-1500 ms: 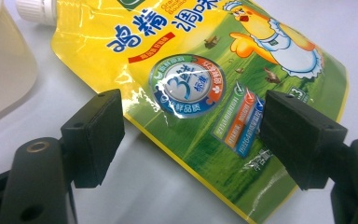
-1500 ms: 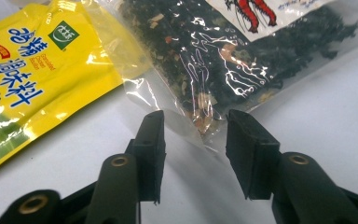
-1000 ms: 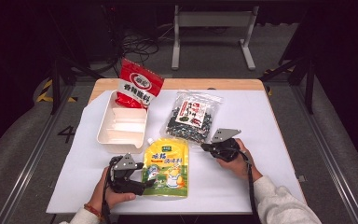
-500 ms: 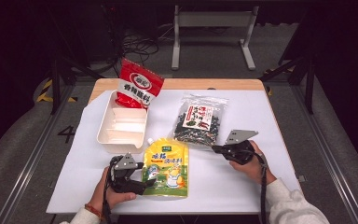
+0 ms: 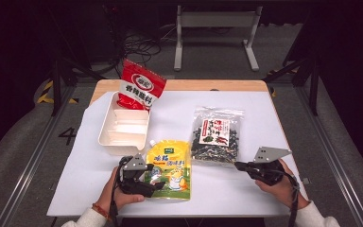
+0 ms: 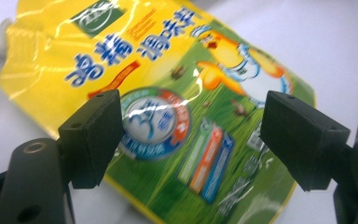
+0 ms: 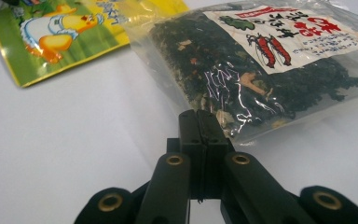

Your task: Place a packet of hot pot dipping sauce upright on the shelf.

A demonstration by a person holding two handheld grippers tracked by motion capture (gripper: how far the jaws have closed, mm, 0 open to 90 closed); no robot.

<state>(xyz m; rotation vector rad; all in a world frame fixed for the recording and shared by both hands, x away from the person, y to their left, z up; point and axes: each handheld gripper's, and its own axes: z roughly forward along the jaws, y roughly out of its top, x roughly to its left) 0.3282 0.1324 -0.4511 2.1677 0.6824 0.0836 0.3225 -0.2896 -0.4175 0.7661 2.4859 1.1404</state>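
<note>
White table [image 5: 264,123], left gripper [image 6: 191,135] fingers wide over yellow pouch (perhaps just clear), right gripper [image 7: 203,128] fingers closed, empty.

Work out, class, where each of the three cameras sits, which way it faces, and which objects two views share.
High view: above the person's side, facing forward and down on the white table; forearms, left gripper, right gripper.
Left gripper view: rides the left gripper, open jaws over the yellow pouch.
Right gripper view: rides the right gripper, jaws shut, facing the seaweed bag.
Shared: both gripper views show the yellow pouch.
</note>
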